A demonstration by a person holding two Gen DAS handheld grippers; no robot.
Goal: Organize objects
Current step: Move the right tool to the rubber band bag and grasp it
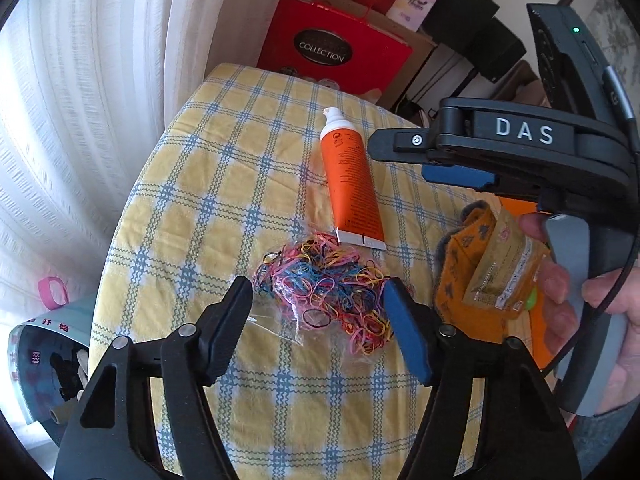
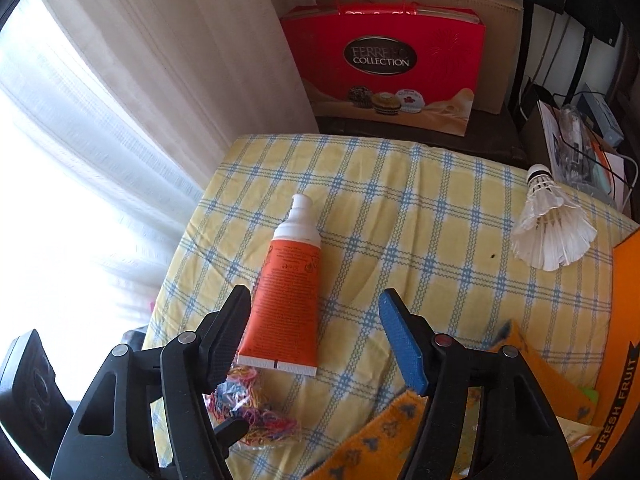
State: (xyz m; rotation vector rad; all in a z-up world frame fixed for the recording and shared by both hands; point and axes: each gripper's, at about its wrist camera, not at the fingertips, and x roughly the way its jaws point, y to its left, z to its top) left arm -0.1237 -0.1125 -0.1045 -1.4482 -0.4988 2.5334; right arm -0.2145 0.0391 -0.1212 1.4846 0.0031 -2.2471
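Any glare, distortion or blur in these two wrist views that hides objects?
Left wrist view: the white sheer curtain is backlit but keeps its folds; fisheye bends the yellow-and-blue checked tablecloth; the pile of coloured rubber bands is sharp. Right wrist view: the window side blows out to white at left; the orange squeeze tube and white feather shuttlecock stay clear.

The tablecloth [image 2: 420, 240] was yellow with blue and white checks. The tube [image 2: 286, 300] was orange with a white cap and a white strip at its end. The little rubber bands [image 1: 328, 292] were pink, blue, yellow, red and black, all mixed up. The shuttlecock [image 2: 550, 228] was white with a black band at its tip. The cloth [image 1: 460, 272] was orange-yellow with small grey prints. The gift box [image 2: 384, 64] was red with a dark oval label. The curtain [image 1: 80, 100] was white with thin stripes.
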